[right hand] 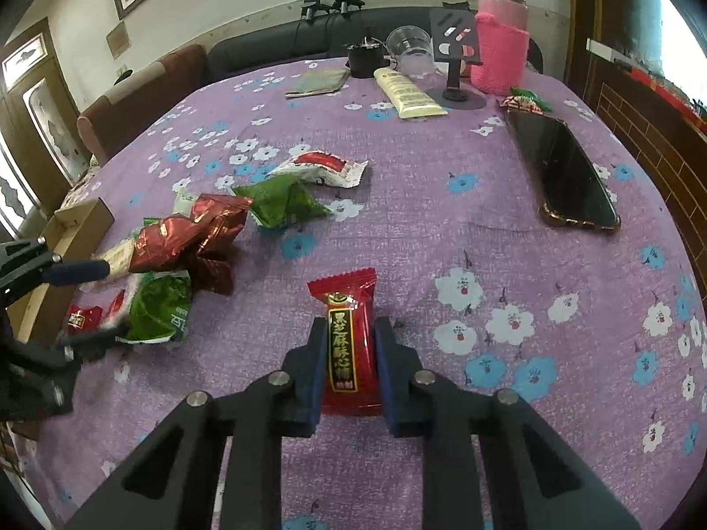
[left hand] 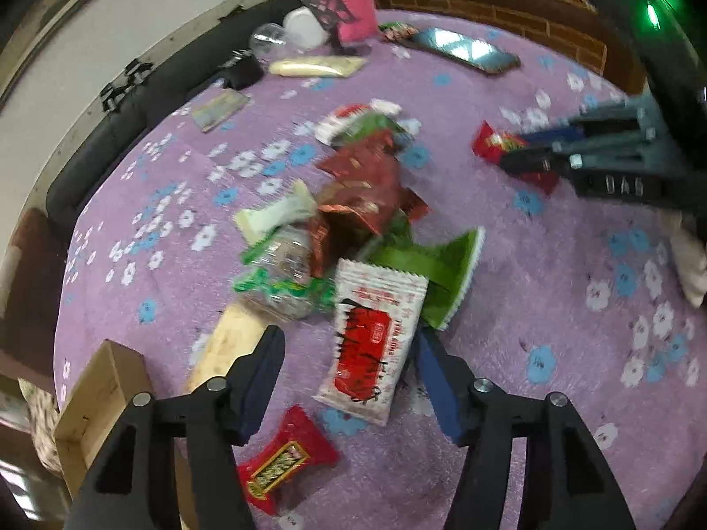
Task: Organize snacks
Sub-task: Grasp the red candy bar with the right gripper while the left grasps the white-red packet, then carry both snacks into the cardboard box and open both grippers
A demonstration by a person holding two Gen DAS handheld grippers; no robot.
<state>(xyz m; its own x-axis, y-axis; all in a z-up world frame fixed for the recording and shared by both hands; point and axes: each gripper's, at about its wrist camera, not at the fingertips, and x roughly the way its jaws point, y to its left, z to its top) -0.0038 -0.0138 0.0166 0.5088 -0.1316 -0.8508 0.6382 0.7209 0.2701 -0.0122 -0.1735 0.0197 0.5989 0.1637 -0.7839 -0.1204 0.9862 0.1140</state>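
A pile of snack packets (left hand: 353, 203), red, green and white, lies in the middle of the purple flowered tablecloth. My left gripper (left hand: 349, 353) is open above a white and red packet (left hand: 371, 344); a small red candy (left hand: 283, 459) lies under its left finger. My right gripper (right hand: 347, 335) is shut on a red candy bar packet (right hand: 349, 340) and holds it upright over the cloth. It also shows in the left wrist view (left hand: 526, 154) with the red packet (left hand: 490, 141). The pile shows in the right wrist view (right hand: 199, 243), with my left gripper (right hand: 97, 300) at it.
A cardboard box (left hand: 101, 402) stands at the table's near left edge (right hand: 75, 225). A phone (right hand: 570, 176), a cream tube (right hand: 408, 92), a pink-sleeved jar (right hand: 501, 44), a plastic cup (right hand: 408, 44) and a phone stand (right hand: 455, 62) are at the far side. A sofa is behind.
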